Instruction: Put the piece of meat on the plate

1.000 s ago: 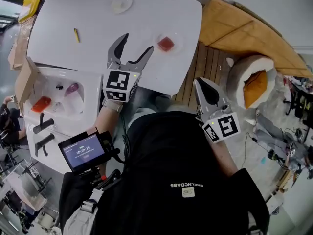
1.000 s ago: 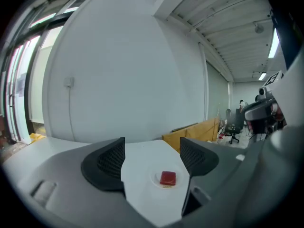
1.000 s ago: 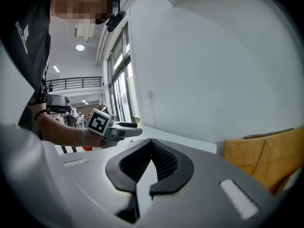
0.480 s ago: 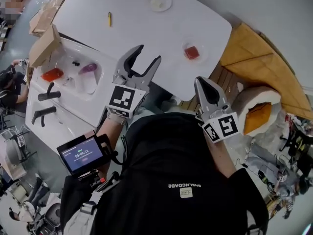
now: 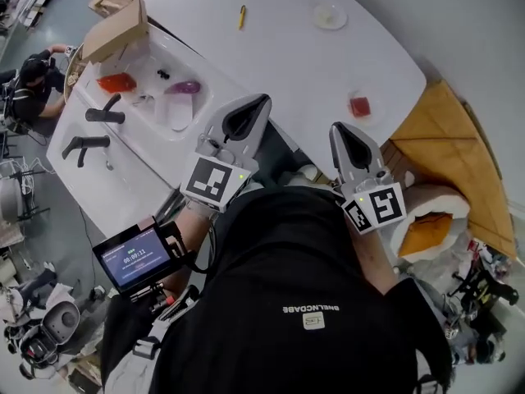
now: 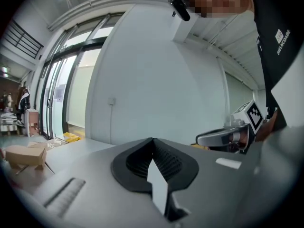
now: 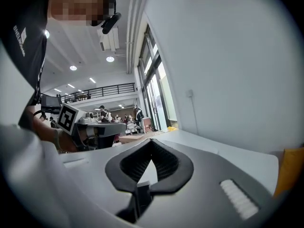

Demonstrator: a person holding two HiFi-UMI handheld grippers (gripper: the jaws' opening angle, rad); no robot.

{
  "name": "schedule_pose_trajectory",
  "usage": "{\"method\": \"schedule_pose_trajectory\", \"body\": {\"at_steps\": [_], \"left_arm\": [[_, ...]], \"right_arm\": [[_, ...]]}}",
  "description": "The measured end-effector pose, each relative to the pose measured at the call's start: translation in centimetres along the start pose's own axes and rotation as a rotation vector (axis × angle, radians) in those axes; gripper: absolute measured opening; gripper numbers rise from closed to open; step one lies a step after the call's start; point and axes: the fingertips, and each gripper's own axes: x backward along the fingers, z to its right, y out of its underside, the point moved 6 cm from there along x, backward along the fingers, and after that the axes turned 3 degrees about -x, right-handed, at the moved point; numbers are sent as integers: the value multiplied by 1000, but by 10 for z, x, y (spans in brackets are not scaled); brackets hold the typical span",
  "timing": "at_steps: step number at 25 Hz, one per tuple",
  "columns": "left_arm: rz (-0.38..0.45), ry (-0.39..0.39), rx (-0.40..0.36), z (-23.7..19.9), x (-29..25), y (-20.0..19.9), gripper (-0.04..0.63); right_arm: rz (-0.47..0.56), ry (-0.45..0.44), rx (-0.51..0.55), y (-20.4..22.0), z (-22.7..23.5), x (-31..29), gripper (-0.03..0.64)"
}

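Two hand-held grippers in view, both raised in front of a black shirt (image 5: 287, 253), close to the near edge of the white table (image 5: 279, 56).

Left gripper (image 5: 261, 102): jaws fully together, tip to tip, nothing between.
Right gripper (image 5: 335, 130): jaws likewise closed, empty.

Markings:
- One black-and-white square marker on each gripper cube, pattern only, without letters.
- White print across the shirt, seen upside down in the head view, roughly "BHELNCOABE"; reading uncertain.
- Small pale label directly beside that print, illegible.
- Blue screen (image 5: 137, 258) at lower left, with white digits too small to read reliably.

Piece of meat (image 5: 359, 106):
- Appearance: small, flat, squarish, deep red.
- Location: near the right end of the table, close to its edge, on a faint pale round dish (image 5: 372, 117).
- Relation to grippers: well apart from both, nearer the right gripper.

Other items on the table:
- Second round plate (image 5: 329, 15), pale, with a light patch at centre, well apart from the piece of meat.
- Yellow pen (image 5: 243, 16), left of that plate in the head view.

Cardboard box (image 5: 115, 31) beyond a white sink (image 5: 168, 113), left of the table.
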Motion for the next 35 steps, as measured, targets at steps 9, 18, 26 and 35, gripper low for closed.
{"method": "schedule_pose_trajectory", "body": {"at_steps": [9, 18, 26, 35], "left_arm": [[11, -75, 43, -2, 46, 18, 12], [-35, -197, 135, -26, 65, 33, 18], [-27, -237, 142, -28, 83, 55, 18], [-41, -246, 163, -16, 96, 51, 18]], "right_arm": [[-14, -130, 36, 2, -30, -31, 3], [-29, -206, 60, 11, -45, -58, 2], [-39, -225, 63, 32, -56, -66, 2], [-57, -241, 67, 33, -70, -55, 2]]}}
